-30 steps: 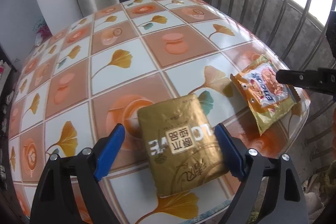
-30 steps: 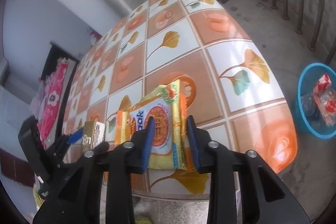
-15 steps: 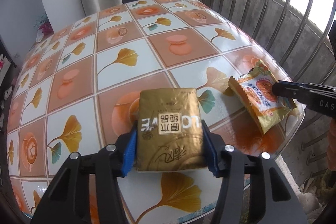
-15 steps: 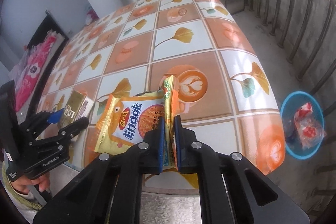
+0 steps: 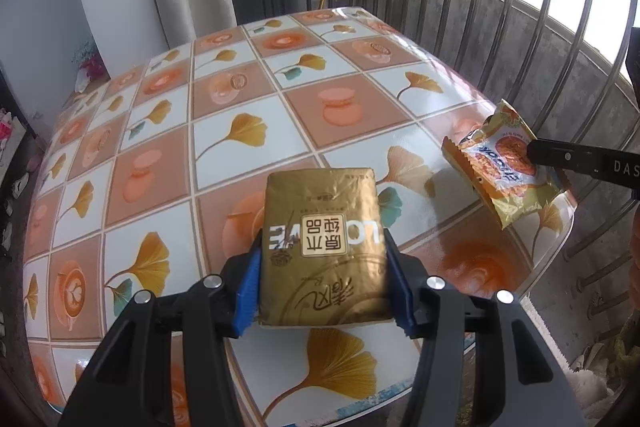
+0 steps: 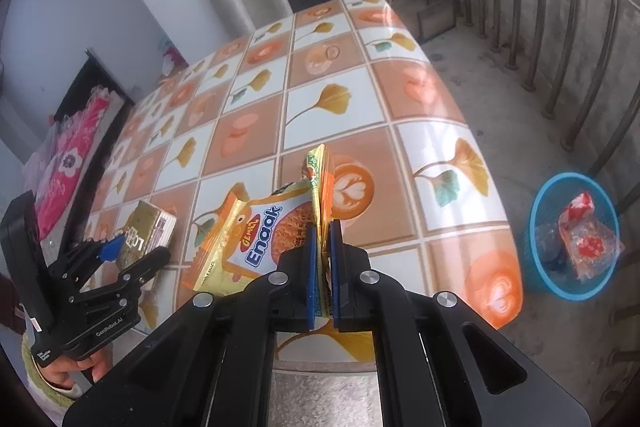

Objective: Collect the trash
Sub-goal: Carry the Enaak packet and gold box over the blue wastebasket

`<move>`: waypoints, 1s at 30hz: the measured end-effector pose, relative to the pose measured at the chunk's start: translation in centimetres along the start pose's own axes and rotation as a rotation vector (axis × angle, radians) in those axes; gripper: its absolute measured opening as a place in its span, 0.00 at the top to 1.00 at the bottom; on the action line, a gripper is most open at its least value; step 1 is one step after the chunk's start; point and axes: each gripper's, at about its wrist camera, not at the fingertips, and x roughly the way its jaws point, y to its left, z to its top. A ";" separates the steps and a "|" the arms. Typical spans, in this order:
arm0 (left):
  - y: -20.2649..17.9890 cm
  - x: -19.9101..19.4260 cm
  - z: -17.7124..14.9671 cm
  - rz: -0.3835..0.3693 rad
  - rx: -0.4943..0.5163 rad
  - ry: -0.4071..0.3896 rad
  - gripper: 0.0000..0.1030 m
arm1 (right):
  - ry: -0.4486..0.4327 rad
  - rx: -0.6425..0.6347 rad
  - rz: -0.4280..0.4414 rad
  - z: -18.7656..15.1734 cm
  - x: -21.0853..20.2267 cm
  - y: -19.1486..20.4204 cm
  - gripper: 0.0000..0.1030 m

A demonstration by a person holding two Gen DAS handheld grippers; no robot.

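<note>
Now both my jaws have just closed, the left gripper (image 5: 324,281) clamping the gold packet (image 5: 322,251) and the right gripper (image 6: 323,267) pinching the noodle wrapper (image 6: 272,231), both low over the worktop (image 5: 240,131), so next is the blue basket (image 6: 538,227).

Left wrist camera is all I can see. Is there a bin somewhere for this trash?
Observer: Yes. The right wrist camera shows a blue basket on the floor beside the table, with a red-and-white wrapper inside.
Operator: What's the other claw doing? I only see a black finger.
Observer: The right claw is shut on the folded edge of the orange noodle packet.
</note>
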 end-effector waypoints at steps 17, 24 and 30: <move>-1.1 -1.8 0.9 0.005 0.016 -0.057 0.50 | -0.076 0.049 -0.012 0.4 -2.8 -2.2 0.96; -1.8 -2.5 1.8 -0.012 0.014 -0.082 0.50 | -0.111 0.076 -0.015 0.3 -4.3 -3.4 0.96; -2.8 -3.1 2.9 -0.032 0.030 -0.106 0.50 | -0.150 0.104 -0.019 0.4 -5.8 -4.8 0.96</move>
